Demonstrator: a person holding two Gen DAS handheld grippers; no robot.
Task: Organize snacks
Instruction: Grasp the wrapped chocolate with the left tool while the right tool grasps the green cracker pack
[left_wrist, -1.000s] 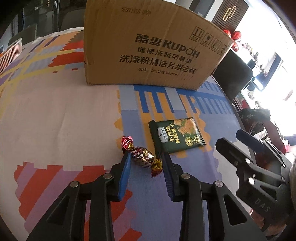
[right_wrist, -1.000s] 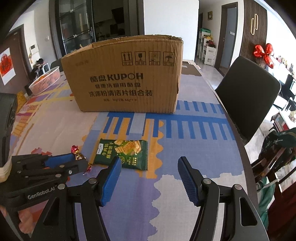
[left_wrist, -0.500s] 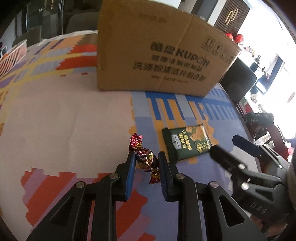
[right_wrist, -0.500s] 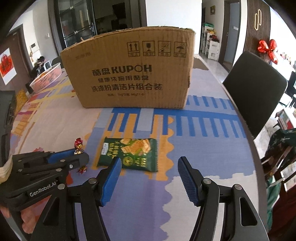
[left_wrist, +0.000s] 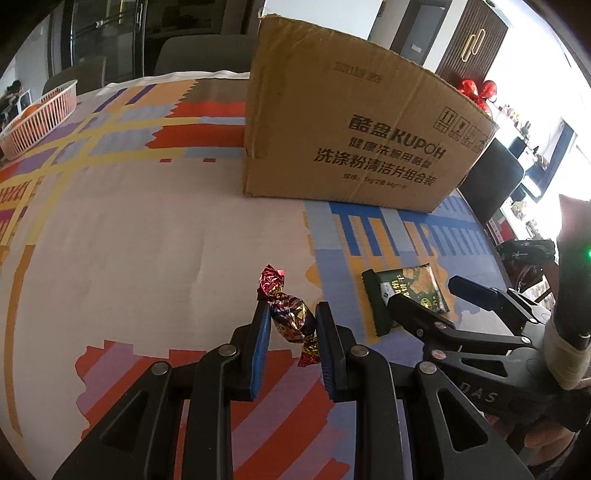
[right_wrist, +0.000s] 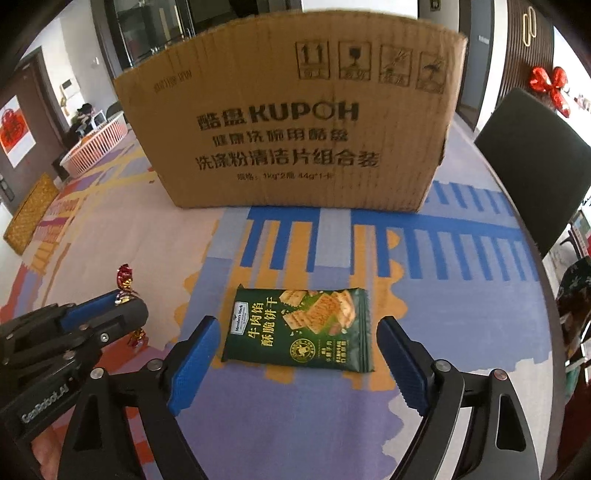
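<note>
- Foil-wrapped candy (left_wrist: 291, 321) sitting pinched between the blue pads of the left claw (left_wrist: 293, 332), one twisted end sticking out ahead of the fingertips, the other hanging below.
- Judging the step in hand: picking up both snacks at once, candy already gripped, biscuit pack not yet gripped.
- Spreading wide just now, the right claw (right_wrist: 295, 354), with the green biscuit pack (right_wrist: 299, 328) lying flat on the table (right_wrist: 461, 314) between its two pads.
- Not touching the pack on either side, as far as the right wrist view shows; a small gap showing at each pad.
- Lying with its long side across the gap between the pads, so closing on the short ends of the pack.
- Calling next for closing onto those ends, then lifting.
- Standing well beyond both snacks, the open-topped cardboard box (right_wrist: 295, 122), probably the place for dropping them.
- Calling for care with the pack: thin, flat and slippery-looking, likely buckling or sliding out under a squeeze.
- Working close together, left claw just beside the right, so risking a knock while lifting.
</note>
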